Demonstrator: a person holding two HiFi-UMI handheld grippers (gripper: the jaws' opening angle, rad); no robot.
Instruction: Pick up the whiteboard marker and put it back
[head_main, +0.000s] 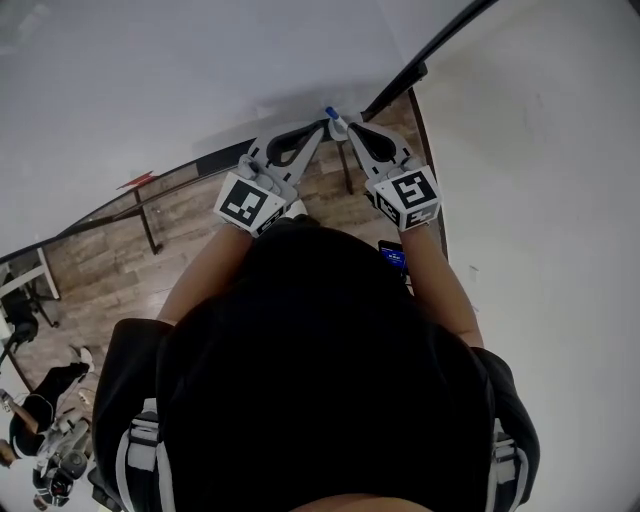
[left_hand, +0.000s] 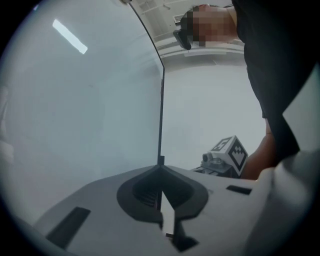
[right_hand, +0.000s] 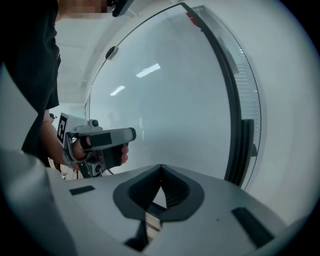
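Closed left gripper (head_main: 321, 125) and right gripper (head_main: 351, 129) flank whiteboard marker (head_main: 335, 121)

Wood-plank floor (head_main: 200, 215) is running under the whiteboard (head_main: 150, 80), w/ dark stand legs (head_main: 150, 225) standing on it and dark gear (head_main: 50, 450) sitting at lower left. Black ledge (head_main: 190, 172) is running along board's bottom edge. Whiteboard marker (head_main: 334, 119) is showing at its right end; resting there or not, can't tell.

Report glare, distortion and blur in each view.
Head view: fisheye bows the whiteboard frame. Left gripper view: a ceiling-light streak glares on the board, and the corners are dark and rounded. Right gripper view: two light reflections on the board, whose frame bends strongly.
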